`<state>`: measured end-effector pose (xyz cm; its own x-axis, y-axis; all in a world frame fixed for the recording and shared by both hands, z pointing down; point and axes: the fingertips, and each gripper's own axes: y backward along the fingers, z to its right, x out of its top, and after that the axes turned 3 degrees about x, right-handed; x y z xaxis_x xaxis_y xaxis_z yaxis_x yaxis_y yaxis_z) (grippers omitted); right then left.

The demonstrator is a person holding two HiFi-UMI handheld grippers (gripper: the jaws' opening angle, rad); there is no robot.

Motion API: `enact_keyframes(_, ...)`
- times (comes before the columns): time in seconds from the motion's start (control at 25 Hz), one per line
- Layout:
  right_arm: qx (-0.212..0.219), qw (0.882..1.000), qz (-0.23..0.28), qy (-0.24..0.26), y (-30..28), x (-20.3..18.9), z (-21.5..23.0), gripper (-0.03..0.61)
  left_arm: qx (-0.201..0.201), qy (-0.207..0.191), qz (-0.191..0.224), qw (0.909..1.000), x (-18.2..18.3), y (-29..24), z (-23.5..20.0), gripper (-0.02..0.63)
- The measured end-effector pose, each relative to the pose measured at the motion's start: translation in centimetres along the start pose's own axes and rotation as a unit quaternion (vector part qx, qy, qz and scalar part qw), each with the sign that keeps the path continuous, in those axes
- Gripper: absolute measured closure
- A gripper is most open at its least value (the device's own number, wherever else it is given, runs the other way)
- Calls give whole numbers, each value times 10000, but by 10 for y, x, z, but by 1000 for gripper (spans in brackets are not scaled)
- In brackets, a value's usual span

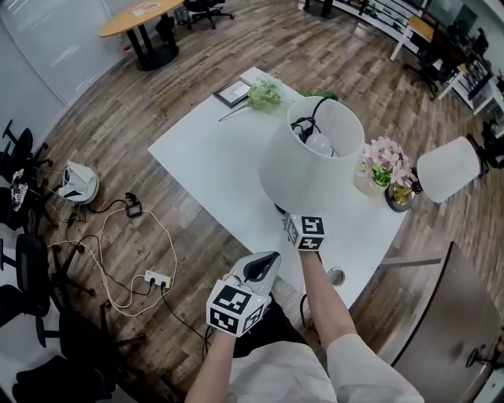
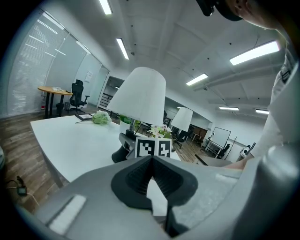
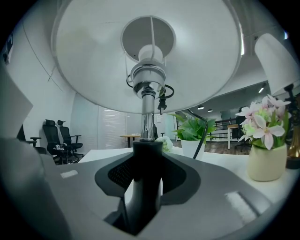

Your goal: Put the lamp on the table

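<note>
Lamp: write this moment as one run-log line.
lamp: upright on table | right gripper: shut on lamp | left gripper: shut, empty

Wood-plank floor (image 1: 197, 86), a round wooden desk (image 1: 142, 12) far back, black office chairs (image 1: 30, 264), ceiling strip lights (image 2: 123, 48).

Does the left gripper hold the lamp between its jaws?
No, the left gripper has its jaws together on nothing, and the lamp shows farther off beyond them.

base of lamp (image 1: 319, 143) hidden under shade (image 1: 295, 169), seen from above
</note>
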<state>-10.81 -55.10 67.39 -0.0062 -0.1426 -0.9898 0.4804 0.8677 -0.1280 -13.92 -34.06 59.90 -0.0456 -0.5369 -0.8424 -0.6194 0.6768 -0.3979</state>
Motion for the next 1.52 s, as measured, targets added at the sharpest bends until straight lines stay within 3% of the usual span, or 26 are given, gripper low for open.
enact_keyframes(0.92, 0, 9998, -198, -37, -3, -5, -9, 411, 59, -23, 71, 10000, 2, 10, 2, 614)
enact_keyframes(1.52, -212, 9992, -338, 66, 53, -18, -14, 409, -81, -319, 120, 9994, -1, 37, 28, 614)
